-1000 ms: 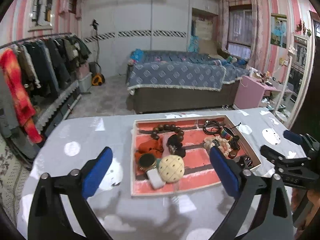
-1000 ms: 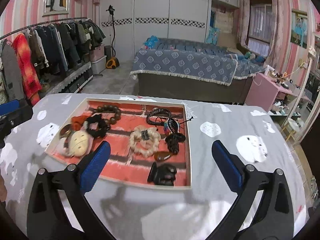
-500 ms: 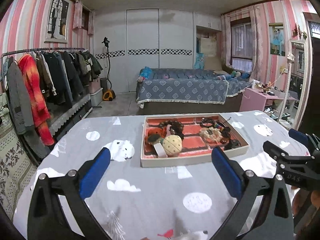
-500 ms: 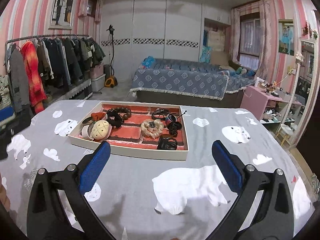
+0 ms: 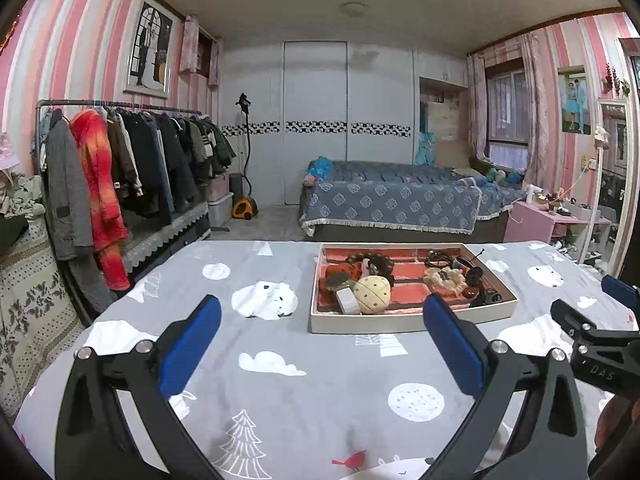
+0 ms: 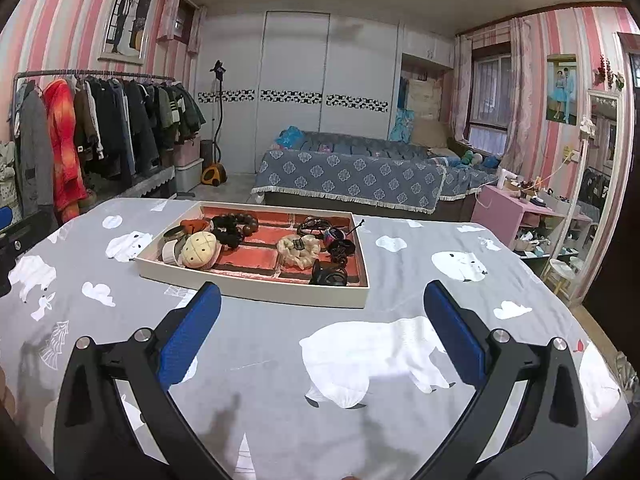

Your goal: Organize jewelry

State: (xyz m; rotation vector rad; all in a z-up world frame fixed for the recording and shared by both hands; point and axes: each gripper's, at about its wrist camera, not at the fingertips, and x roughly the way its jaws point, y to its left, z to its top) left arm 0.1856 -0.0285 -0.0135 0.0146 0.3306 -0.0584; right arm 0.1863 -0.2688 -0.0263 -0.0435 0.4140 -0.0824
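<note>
A white-rimmed tray (image 5: 408, 323) with a red brick-pattern floor sits on the grey tablecloth; it also shows in the right wrist view (image 6: 256, 289). It holds a round cream puff (image 5: 372, 293) (image 6: 200, 249), a dark bead bracelet (image 6: 236, 225), a cream scrunchie (image 6: 299, 250), black cords (image 6: 316, 225) and a black clip (image 6: 328, 276). My left gripper (image 5: 322, 344) is open and empty, well short of the tray. My right gripper (image 6: 322, 340) is open and empty, also short of it, and shows at the right edge of the left wrist view (image 5: 592, 320).
The table is covered with a grey cloth (image 6: 380, 344) printed with polar bears and clouds. Beyond it are a bed (image 5: 400, 204), a clothes rack (image 5: 120, 168) at left, and a pink side table (image 6: 520, 212) and a mirror at right.
Both grippers have pulled back and up from over the tray. The tray now looks smaller and farther away. Both stay open and empty.
</note>
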